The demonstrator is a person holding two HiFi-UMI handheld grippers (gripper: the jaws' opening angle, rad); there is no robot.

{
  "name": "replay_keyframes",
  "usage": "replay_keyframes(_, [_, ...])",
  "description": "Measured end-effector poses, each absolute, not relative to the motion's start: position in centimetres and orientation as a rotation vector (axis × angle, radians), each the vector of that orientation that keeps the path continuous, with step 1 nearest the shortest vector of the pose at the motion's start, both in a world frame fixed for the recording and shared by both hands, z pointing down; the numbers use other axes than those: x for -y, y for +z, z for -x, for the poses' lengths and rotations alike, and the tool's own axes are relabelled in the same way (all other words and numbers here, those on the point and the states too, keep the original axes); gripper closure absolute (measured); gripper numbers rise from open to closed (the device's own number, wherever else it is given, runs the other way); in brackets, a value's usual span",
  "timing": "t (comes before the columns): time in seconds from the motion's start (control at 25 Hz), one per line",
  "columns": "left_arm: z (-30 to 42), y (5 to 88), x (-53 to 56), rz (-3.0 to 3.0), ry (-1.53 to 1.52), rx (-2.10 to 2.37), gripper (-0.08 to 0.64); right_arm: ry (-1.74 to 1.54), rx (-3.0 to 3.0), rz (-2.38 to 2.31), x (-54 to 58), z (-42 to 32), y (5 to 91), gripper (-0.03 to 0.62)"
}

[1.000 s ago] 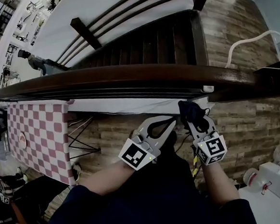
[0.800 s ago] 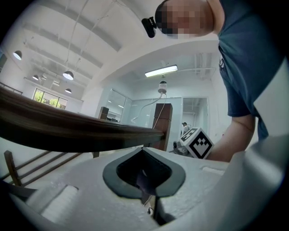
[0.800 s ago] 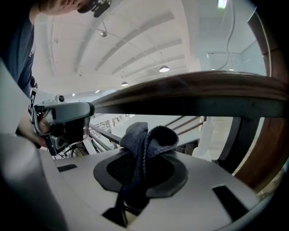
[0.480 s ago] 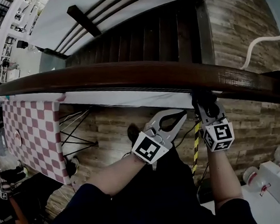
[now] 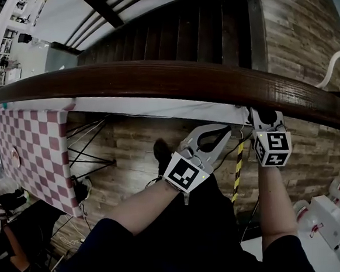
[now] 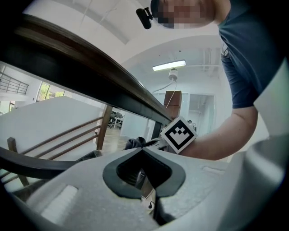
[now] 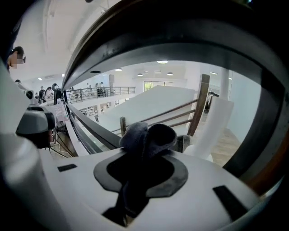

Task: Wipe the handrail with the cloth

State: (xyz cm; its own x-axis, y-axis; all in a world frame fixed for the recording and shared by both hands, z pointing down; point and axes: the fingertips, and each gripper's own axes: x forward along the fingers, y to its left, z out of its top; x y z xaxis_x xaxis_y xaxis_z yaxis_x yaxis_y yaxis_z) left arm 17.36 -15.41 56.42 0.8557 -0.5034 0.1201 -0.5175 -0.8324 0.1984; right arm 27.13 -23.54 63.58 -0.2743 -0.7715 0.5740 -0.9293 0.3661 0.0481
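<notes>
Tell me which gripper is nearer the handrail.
Right. The right gripper, shut on the cloth, is tucked up at the lower edge of the handrail. The left gripper, jaws shut and empty, sits lower beside it, clear of the handrail.

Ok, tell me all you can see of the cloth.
The cloth is dark grey and fuzzy, bunched into a rounded wad. The right claw is shut on it; the wad sticks out past the tips and a tail hangs down between them. It sits just under the brown wooden handrail; whether it touches can't be told.
</notes>
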Motion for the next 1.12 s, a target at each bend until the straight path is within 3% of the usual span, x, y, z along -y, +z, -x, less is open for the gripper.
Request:
replay_keyframes(0.4, [-8.4,56.7,15.7,-2.736,0.085,0.93,0.564,0.36,2.106,-1.433,25.1,-21.0,63.0,0.5])
replay_keyframes(1.12, [12.1,55.6,13.3,-2.622,0.095,1.232,0.564,0.265,2.27,-1.092,27.2,6.3,63.0,0.5])
